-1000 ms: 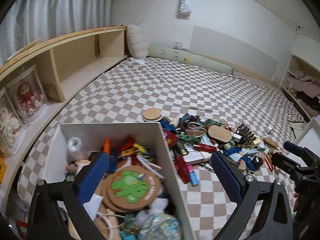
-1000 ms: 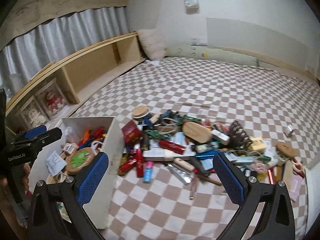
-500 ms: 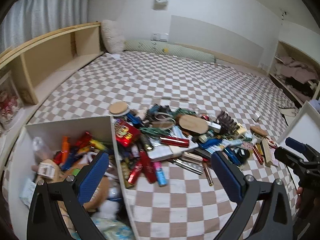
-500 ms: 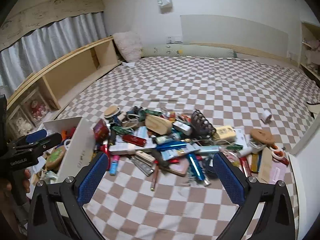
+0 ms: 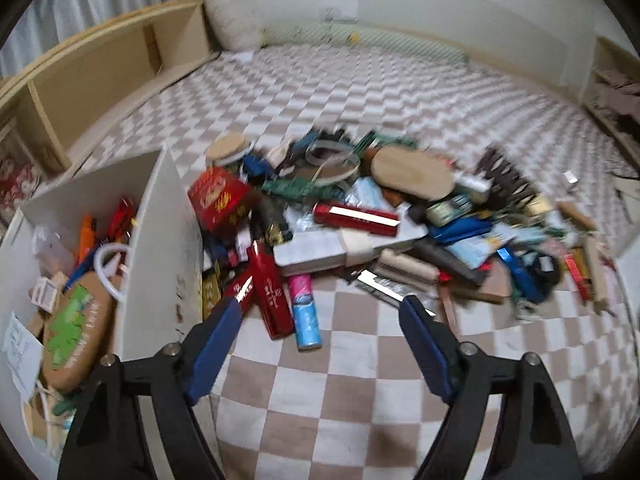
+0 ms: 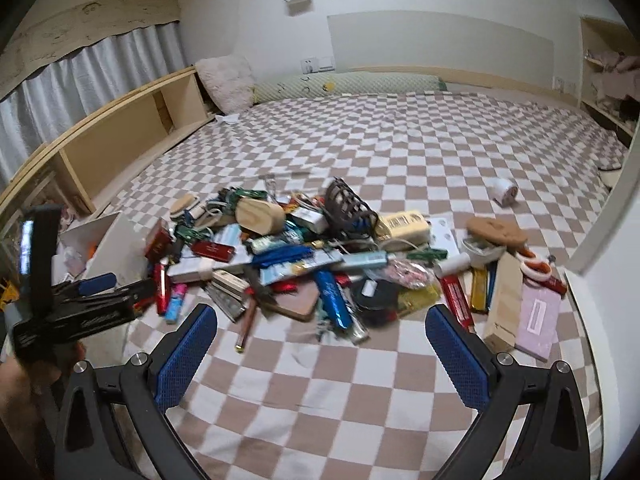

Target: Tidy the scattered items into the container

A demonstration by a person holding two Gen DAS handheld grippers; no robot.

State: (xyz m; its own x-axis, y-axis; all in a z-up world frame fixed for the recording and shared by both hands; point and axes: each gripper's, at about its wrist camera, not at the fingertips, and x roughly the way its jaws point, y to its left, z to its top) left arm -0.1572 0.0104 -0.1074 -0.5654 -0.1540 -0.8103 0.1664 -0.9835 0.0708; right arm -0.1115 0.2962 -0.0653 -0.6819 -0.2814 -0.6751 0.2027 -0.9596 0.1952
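Observation:
A pile of scattered small items (image 5: 360,216) lies on the checkered bedspread, right of the white box (image 5: 160,240), which holds several things. My left gripper (image 5: 322,306) hangs low over the pile's near edge, its jaws closing. A pink and blue tube (image 5: 306,312) and a dark red tube (image 5: 272,292) lie on the cloth between and just ahead of its tips, and no pad touches them. My right gripper (image 6: 320,314) stands open in front of the pile (image 6: 312,256) with nothing in it. In that view the left gripper (image 6: 120,286) sits beside the box (image 6: 116,240).
A wooden shelf unit (image 5: 100,76) runs along the left, with a pillow (image 5: 232,24) at the head. A white roll (image 6: 505,192) lies apart at the far right. A white panel (image 6: 608,208) stands at the right edge. Bare bedspread (image 6: 320,400) lies in front.
The left gripper swung from above the box to the right and down onto the pile's near edge, and its jaws narrowed. The right gripper came lower and closer to the pile.

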